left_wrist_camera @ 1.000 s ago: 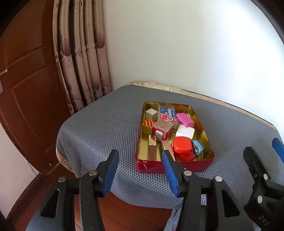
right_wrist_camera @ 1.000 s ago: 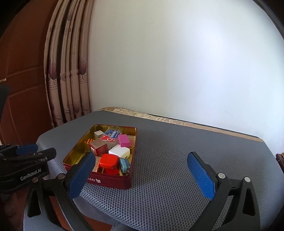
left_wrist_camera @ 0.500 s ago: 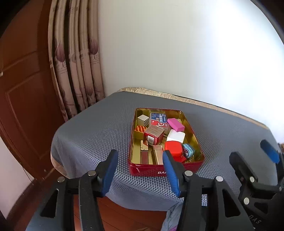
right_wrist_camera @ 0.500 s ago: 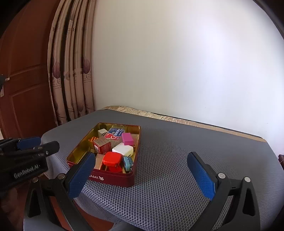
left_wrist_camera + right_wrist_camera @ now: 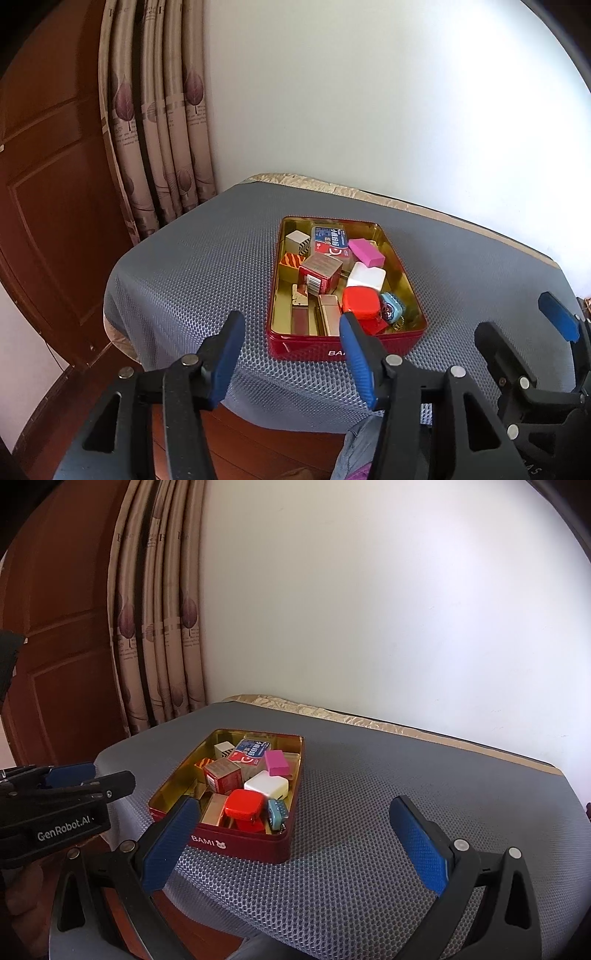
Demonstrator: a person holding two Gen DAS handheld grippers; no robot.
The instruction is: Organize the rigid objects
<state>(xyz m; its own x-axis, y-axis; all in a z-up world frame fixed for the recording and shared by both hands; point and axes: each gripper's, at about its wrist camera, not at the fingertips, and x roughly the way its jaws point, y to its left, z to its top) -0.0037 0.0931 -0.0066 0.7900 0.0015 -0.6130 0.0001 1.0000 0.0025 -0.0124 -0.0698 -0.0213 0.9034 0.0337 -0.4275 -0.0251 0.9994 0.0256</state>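
The red tin is sitting in the middle of both frames, on the grey mat that is covering the bench, and all the small rigid objects that I can see are lying inside it. The mat around the tin is showing nothing else. This arrangement would fit a moment when the objects are already gathered into the tin, and also a moment when they are waiting there to be sorted out; the pictures are not settling which.

The left tool is hovering in the lower part of its frame, before the near wall of the tin, with its jaws standing wide and holding nothing. The right tool is hovering at the bottom of its frame, jaws also wide and empty, pointing at the bare mat to the right of the tin. I judge both are being held back from the tin so that the cameras are seeing its whole content.

Inside, the objects are leaning on each other in a loose heap: a red lidded box, a white block, a pink block, a brown and red carton. What is lying under them is hidden. The word on the tin's front wall is partly covered in the left view by a blue pad. The small blue thing beside the red box is too small to name.
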